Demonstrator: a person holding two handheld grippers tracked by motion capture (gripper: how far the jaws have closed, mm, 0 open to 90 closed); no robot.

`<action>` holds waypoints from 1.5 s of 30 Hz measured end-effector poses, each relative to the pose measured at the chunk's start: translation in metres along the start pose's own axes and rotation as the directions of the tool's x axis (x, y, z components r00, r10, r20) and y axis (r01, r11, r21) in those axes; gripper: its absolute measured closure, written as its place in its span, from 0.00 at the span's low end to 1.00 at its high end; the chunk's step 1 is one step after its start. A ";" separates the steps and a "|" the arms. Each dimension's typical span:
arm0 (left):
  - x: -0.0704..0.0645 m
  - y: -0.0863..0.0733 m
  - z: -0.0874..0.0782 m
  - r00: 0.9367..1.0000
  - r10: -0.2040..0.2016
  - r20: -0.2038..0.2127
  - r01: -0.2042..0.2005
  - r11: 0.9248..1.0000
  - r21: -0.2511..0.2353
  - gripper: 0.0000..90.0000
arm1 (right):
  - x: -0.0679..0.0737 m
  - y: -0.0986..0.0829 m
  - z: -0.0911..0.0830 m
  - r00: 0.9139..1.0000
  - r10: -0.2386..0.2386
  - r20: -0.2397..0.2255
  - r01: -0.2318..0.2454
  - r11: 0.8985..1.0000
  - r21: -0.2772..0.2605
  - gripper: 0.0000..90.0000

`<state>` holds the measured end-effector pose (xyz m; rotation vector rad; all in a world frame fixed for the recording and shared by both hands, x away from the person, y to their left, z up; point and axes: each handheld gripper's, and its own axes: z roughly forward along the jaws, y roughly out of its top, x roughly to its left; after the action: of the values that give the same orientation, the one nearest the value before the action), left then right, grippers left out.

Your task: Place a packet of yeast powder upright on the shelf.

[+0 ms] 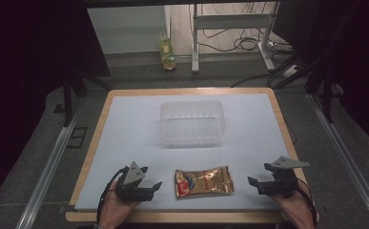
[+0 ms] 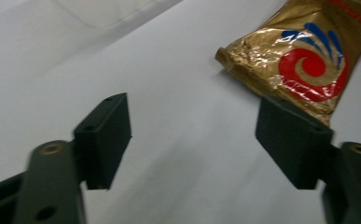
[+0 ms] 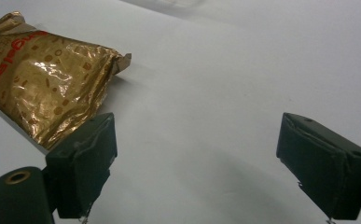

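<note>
A gold foil snack bag (image 1: 203, 181) with a red and blue swirl lies flat near the front edge of the white sheet (image 1: 125, 138). My left gripper (image 1: 151, 177) rests just left of the bag, open, jaws pointing toward it. In the left gripper view my left gripper (image 2: 199, 140) holds nothing, and the bag (image 2: 304, 60) lies ahead to the right, beside the right jaw. My right gripper (image 1: 259, 174) sits to the bag's right, open. In the right gripper view my right gripper (image 3: 201, 163) holds nothing, and the bag (image 3: 43, 79) lies ahead on the left.
A clear plastic tub (image 1: 191, 123) stands upright in the middle of the sheet, behind the bag. The wooden table edge (image 1: 172, 217) frames the sheet. On the floor beyond are a bottle (image 1: 167, 50) and a white desk frame (image 1: 232, 21) with cables.
</note>
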<state>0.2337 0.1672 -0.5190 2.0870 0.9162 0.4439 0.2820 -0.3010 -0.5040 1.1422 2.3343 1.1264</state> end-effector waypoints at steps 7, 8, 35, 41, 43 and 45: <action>-0.005 0.003 0.001 0.999 0.020 0.044 -0.021 1.000 0.011 0.56 | 0.004 0.001 0.003 1.000 0.001 -0.005 -0.001 1.000 0.011 0.09; -0.005 0.004 0.001 0.999 0.021 0.048 -0.022 1.000 0.007 0.58 | 0.005 0.001 0.003 1.000 0.001 -0.006 -0.001 1.000 0.010 0.09; -0.028 0.021 0.024 0.983 0.107 0.148 -0.110 0.994 0.015 0.99 | 0.018 0.007 0.008 0.999 -0.011 -0.033 0.013 0.999 0.041 0.09; -0.035 0.026 0.034 0.979 0.126 0.157 -0.130 0.991 0.012 0.99 | 0.023 0.009 0.009 0.999 -0.017 -0.048 0.019 0.998 0.052 0.11; -0.035 0.027 0.037 0.979 0.118 0.166 -0.120 0.993 0.007 0.99 | 0.024 0.010 0.010 0.998 -0.012 -0.058 0.015 0.999 0.050 0.11; -0.035 0.028 0.040 0.979 0.117 0.165 -0.120 0.993 0.006 0.99 | 0.025 0.011 0.010 0.998 -0.007 -0.070 0.011 0.999 0.053 0.11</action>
<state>0.2459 0.1089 -0.5217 2.1646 0.7040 0.3207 0.2773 -0.2729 -0.5004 1.1269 2.4332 1.1245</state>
